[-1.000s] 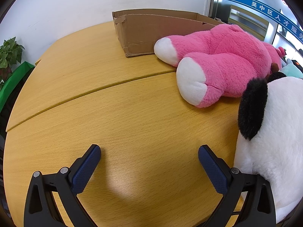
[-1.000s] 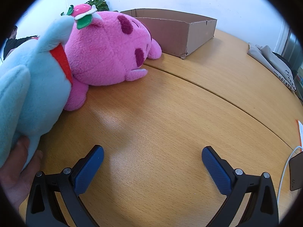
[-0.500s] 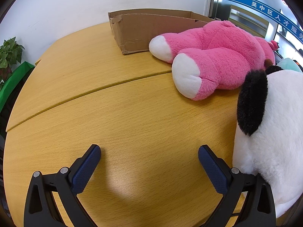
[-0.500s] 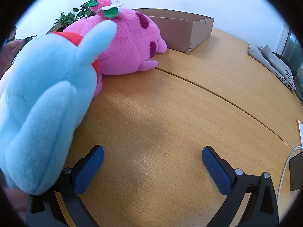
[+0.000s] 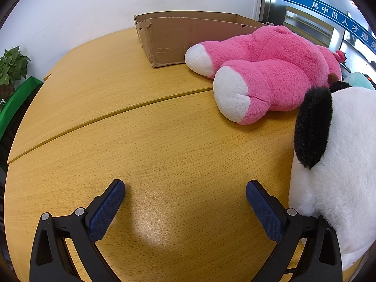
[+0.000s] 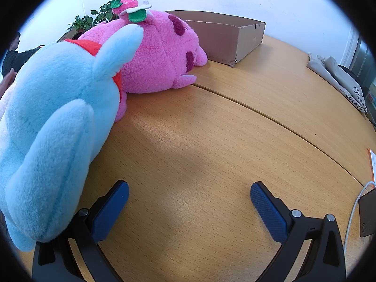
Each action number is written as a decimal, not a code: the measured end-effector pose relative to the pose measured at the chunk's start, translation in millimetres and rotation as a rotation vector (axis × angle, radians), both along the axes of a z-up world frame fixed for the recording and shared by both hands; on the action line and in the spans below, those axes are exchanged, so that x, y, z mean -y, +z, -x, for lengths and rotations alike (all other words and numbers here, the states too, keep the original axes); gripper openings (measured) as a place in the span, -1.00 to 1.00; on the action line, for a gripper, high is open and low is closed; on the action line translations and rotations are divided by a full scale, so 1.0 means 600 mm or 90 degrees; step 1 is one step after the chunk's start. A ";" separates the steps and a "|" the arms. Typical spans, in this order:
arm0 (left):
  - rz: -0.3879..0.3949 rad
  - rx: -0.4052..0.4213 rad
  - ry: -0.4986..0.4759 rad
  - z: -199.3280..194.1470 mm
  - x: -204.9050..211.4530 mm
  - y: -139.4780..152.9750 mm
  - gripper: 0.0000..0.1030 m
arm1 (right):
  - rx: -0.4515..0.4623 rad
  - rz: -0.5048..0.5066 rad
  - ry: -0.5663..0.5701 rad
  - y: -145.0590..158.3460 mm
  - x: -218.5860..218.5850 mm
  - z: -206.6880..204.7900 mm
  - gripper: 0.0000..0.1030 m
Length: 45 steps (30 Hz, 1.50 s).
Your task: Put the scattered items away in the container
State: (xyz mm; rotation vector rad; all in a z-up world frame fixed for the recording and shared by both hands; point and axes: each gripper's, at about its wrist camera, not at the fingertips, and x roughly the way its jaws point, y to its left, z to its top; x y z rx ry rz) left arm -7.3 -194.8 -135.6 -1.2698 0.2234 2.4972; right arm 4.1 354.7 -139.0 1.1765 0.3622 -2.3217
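Note:
A big pink plush bear point(image 5: 270, 75) point(image 6: 159, 54) lies on the wooden table against the open cardboard box point(image 5: 188, 37) point(image 6: 230, 37). A white plush with a black ear point(image 5: 340, 159) sits at the right of the left wrist view, touching my left gripper's right finger. My left gripper point(image 5: 185, 202) stands open over bare table. A light blue plush with a red collar point(image 6: 56, 122) fills the left of the right wrist view, leaning over the left finger of my right gripper point(image 6: 189, 202), which is open and holds nothing.
A potted plant point(image 5: 11, 70) stands past the table's left edge. At the right edge of the right wrist view lie a folded grey cloth point(image 6: 338, 77), a charger with a white cable point(image 6: 366, 213) and an orange-edged paper. A person in black point(image 6: 14, 54) is at far left.
The blue plush has come closer and now rests beside my right gripper; the hand under it is gone from view. The pink bear and box have shifted slightly in the left wrist view.

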 end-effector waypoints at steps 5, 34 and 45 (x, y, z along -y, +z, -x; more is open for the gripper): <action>0.000 0.000 0.000 0.000 0.000 0.000 1.00 | 0.000 0.000 0.000 0.000 0.000 0.000 1.00; -0.064 -0.200 0.272 -0.154 -0.035 0.255 1.00 | -0.243 0.041 -0.301 0.255 -0.009 -0.145 0.99; -0.099 -0.130 0.179 -0.175 -0.214 0.258 1.00 | -0.094 0.162 -0.388 0.245 0.139 -0.123 0.99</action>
